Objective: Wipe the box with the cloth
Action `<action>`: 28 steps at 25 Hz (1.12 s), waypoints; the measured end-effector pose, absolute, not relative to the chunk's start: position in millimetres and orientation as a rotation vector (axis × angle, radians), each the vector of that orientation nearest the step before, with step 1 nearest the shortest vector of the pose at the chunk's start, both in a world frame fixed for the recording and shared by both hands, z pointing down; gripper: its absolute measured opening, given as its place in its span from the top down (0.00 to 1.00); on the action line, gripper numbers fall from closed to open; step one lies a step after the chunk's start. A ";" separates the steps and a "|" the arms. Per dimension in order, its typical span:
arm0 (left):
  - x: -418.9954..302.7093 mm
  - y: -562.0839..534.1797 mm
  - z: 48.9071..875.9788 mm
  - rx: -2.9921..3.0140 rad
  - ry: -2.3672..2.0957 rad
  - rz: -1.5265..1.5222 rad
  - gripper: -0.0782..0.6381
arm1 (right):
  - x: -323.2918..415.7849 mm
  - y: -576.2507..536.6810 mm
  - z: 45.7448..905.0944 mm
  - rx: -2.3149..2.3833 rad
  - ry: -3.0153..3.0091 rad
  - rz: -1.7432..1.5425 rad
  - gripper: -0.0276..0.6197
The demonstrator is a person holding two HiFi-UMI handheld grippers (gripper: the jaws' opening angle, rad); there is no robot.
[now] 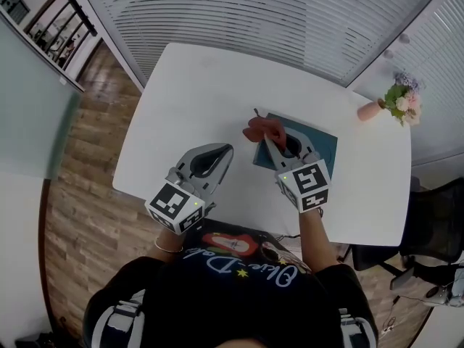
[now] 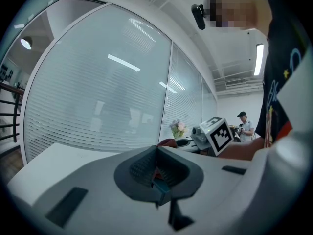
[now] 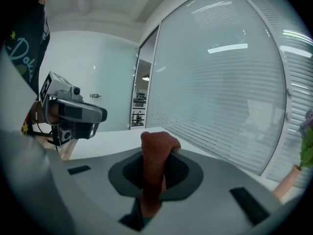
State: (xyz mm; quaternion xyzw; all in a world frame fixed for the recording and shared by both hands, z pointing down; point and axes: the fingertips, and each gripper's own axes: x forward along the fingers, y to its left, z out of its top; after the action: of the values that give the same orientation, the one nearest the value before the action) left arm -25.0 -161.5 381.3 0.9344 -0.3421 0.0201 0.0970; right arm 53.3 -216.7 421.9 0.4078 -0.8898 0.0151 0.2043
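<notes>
A flat teal box (image 1: pixel 319 145) lies on the white table (image 1: pixel 188 93), right of the middle. A red-brown cloth (image 1: pixel 262 130) hangs bunched over the box's left edge, with my right gripper (image 1: pixel 270 139) shut on it. In the right gripper view the cloth (image 3: pixel 155 173) drapes down between the shut jaws. My left gripper (image 1: pixel 223 151) hovers over the table to the left of the box, apart from it. Its jaws meet at the tip (image 2: pixel 157 149) and hold nothing. The right gripper's marker cube (image 2: pixel 219 134) shows in the left gripper view.
A pink vase of flowers (image 1: pixel 395 103) stands at the table's far right corner. A black chair (image 1: pixel 435 227) sits off the right side. Slatted blinds (image 1: pixel 275 20) run behind the table, and wooden floor (image 1: pixel 80 172) lies to the left. A person (image 2: pixel 244 126) stands far off.
</notes>
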 end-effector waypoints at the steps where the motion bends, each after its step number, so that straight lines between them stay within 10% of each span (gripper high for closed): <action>1: -25.5 -160.7 381.8 2.767 -1.009 0.062 0.89 | 56.0 -216.2 424.4 1.148 -2.475 0.053 0.90; 28: 48.7 -153.0 383.3 2.861 -0.716 0.088 0.89 | 192.3 -180.8 441.7 1.529 -2.236 0.185 0.90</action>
State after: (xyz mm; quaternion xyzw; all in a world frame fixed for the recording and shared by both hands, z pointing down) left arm 48.7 -153.0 383.3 0.9652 -0.2416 0.0297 0.0954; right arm 192.3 -180.8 441.7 0.5505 -0.8049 0.0666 0.2114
